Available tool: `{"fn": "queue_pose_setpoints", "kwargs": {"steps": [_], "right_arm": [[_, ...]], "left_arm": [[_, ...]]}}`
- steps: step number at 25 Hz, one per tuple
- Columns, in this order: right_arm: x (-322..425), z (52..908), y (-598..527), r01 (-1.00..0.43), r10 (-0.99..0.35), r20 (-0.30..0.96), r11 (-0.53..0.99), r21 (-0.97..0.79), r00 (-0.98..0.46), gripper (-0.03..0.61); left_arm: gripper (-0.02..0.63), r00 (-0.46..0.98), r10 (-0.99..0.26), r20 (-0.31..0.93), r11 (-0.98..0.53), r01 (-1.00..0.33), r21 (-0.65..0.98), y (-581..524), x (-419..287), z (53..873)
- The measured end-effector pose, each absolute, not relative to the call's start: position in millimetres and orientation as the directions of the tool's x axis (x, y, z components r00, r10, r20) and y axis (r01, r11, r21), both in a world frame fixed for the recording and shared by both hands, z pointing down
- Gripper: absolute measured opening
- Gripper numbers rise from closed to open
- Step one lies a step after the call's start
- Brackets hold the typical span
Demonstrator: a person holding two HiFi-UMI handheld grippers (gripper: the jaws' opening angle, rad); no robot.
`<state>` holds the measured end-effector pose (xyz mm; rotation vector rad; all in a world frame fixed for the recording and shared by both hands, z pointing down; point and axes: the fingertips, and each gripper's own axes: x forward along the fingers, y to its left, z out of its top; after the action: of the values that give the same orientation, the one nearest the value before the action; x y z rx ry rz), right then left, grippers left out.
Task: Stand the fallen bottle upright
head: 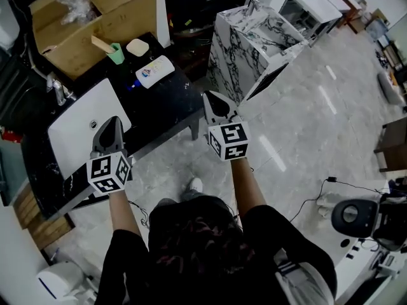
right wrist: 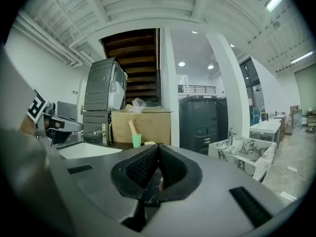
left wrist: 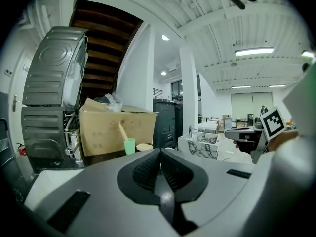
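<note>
The fallen bottle [head: 154, 71], white with a coloured label, lies on its side on the black counter [head: 165, 107], beyond both grippers. My left gripper [head: 108, 124] is over the near edge of the white sink basin [head: 76, 129], its jaws shut with nothing between them; the same shut tips show in the left gripper view [left wrist: 159, 152]. My right gripper [head: 213, 100] hangs off the counter's right end, to the right of and nearer than the bottle. It too is shut and empty [right wrist: 158, 147]. I cannot make out the bottle in either gripper view.
A green cup [head: 116, 53] with a stick in it and a pale soap dish [head: 137, 47] stand behind the bottle, in front of a cardboard box [head: 95, 18]. A faucet [head: 58, 91] rises by the basin. A marble-patterned vanity [head: 254, 43] stands to the right.
</note>
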<state>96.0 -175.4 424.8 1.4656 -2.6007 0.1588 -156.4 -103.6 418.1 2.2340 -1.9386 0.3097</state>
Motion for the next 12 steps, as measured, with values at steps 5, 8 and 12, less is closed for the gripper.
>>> {"fn": "queue_pose_setpoints", "kwargs": {"steps": [5,8,12], "right_arm": [[93.7,427.5,-187.4,-0.847,-0.830,0.191,0.531,-0.020,-0.525,0.014],[89.1,427.5,-197.1,-0.843,-0.825,0.192,0.538,-0.019,-0.531,0.014],[83.4,430.9,-212.3,-0.842,-0.822,0.208,0.540,-0.012,-0.530,0.014]], "left_arm": [[0.015,0.127,-0.953,0.274,-0.135,-0.991,-0.010,-114.4,-156.2,420.9],[0.015,0.119,-0.956,0.267,-0.126,-0.992,-0.008,-122.9,-159.8,420.0],[0.015,0.122,-0.955,0.270,-0.126,-0.992,0.001,-137.4,-164.5,423.8]]}}
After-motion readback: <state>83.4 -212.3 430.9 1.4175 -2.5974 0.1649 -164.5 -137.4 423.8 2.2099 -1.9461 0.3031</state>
